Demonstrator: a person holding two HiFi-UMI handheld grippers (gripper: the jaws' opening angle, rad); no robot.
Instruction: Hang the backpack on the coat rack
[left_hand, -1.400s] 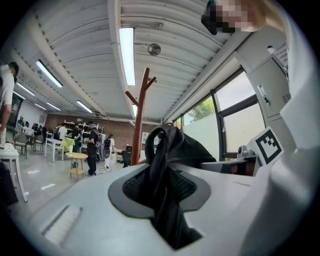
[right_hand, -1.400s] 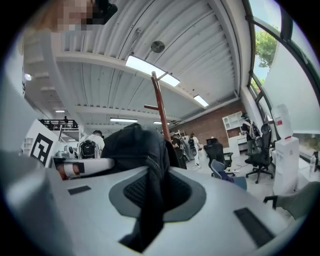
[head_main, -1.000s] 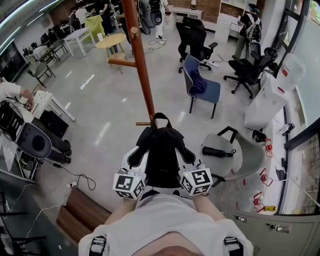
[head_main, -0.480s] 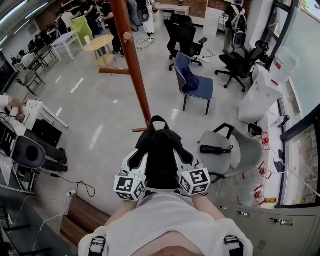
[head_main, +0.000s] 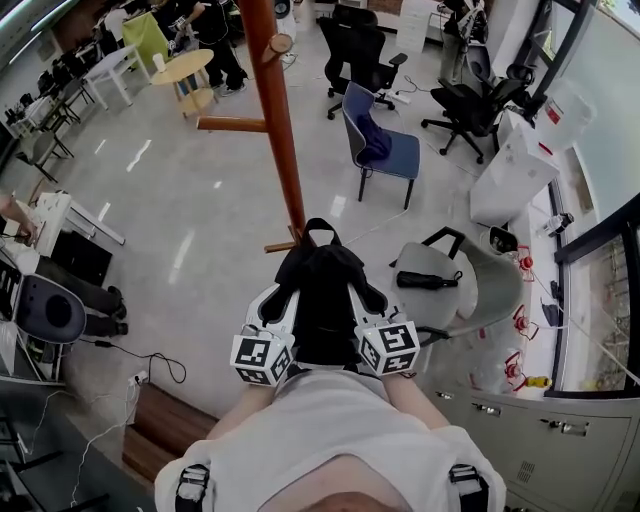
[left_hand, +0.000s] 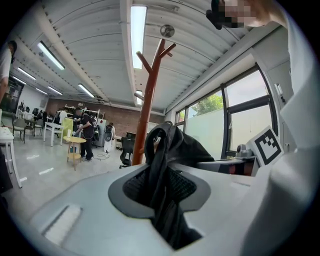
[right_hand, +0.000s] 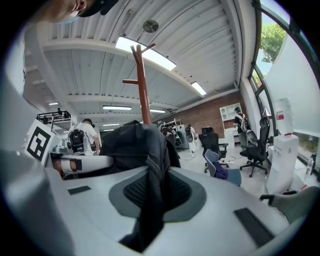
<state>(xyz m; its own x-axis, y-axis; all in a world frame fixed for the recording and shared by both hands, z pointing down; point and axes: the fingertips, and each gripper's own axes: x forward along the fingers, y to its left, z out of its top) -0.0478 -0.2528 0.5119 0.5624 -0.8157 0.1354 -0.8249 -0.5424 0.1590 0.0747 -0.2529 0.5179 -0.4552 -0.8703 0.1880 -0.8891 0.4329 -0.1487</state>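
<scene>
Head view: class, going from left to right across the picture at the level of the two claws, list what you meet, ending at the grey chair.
left claw, shut on a strap → backpack → right claw, shut on a strap → black folded umbrella, lying on the grey chair

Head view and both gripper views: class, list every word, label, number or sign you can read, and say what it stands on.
No text here can be read.
Marker cubes: black-and-white square patterns only, no letters or digits.
Red label on the white unit: too small to read.
</scene>
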